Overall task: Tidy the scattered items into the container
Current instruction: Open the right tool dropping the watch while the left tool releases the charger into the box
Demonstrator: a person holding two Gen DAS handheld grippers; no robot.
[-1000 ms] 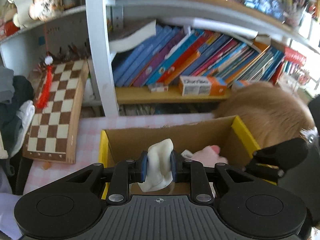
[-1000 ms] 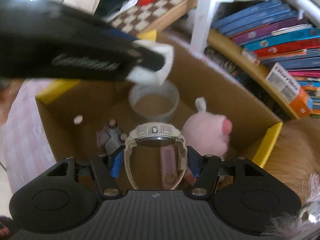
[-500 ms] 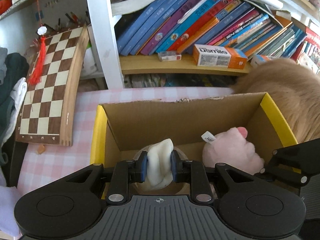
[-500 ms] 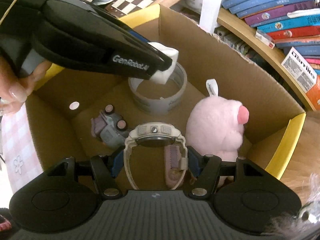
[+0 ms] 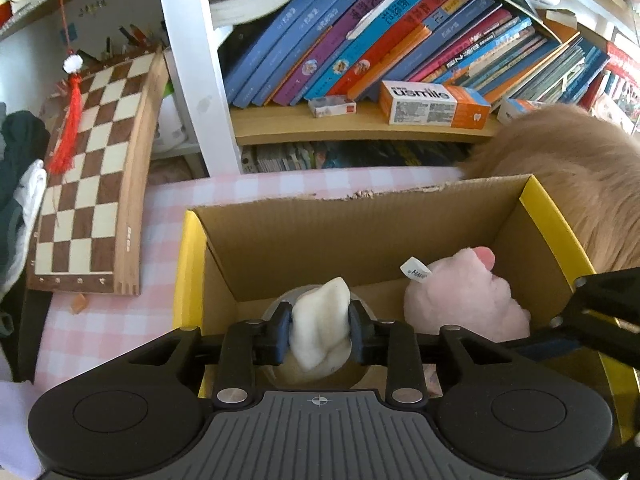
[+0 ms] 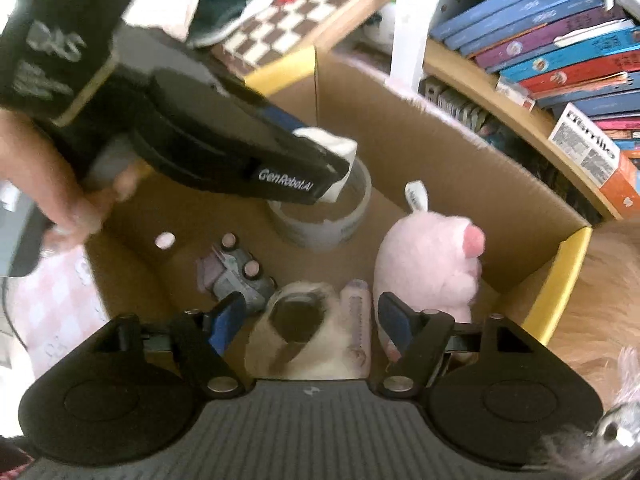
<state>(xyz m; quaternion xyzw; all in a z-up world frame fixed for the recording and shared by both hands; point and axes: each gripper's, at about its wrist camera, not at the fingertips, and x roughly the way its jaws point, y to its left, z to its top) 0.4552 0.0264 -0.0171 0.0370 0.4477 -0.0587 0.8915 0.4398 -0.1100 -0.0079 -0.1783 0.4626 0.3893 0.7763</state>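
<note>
Two grippers over a cardboard box (image 5: 360,236) with yellow flaps, set on a surface (image 5: 120,320) under a pink checked cloth.

Left gripper (image 5: 319,328), from its own camera: jaws opening, a white lump of soft stuff (image 5: 320,332) between them, pads touching it on both sides. Below it, only a sliver of a tape roll (image 6: 320,224); much more of the ring seen from the right wrist camera, on the box floor right under the white lump.

Right gripper (image 6: 306,320), from its own camera: jaws opening, pads standing clear on both sides of a cream wristwatch (image 6: 296,332), blurred, low in the box. Of this gripper, only a black edge at the right border in the left wrist view; the watch not seen there.

Pink plush toy (image 5: 464,300) in the box against its right side, in both views, white tag up. Small grey toy truck (image 6: 236,276) on the box floor, shown by the right wrist camera alone. Bare hand (image 6: 60,184) on the left gripper's handle, likewise there alone.

Behind the box: chessboard (image 5: 92,176) leaning at left, shelf of slanting books (image 5: 360,40), tan fur (image 5: 572,184) at right.
</note>
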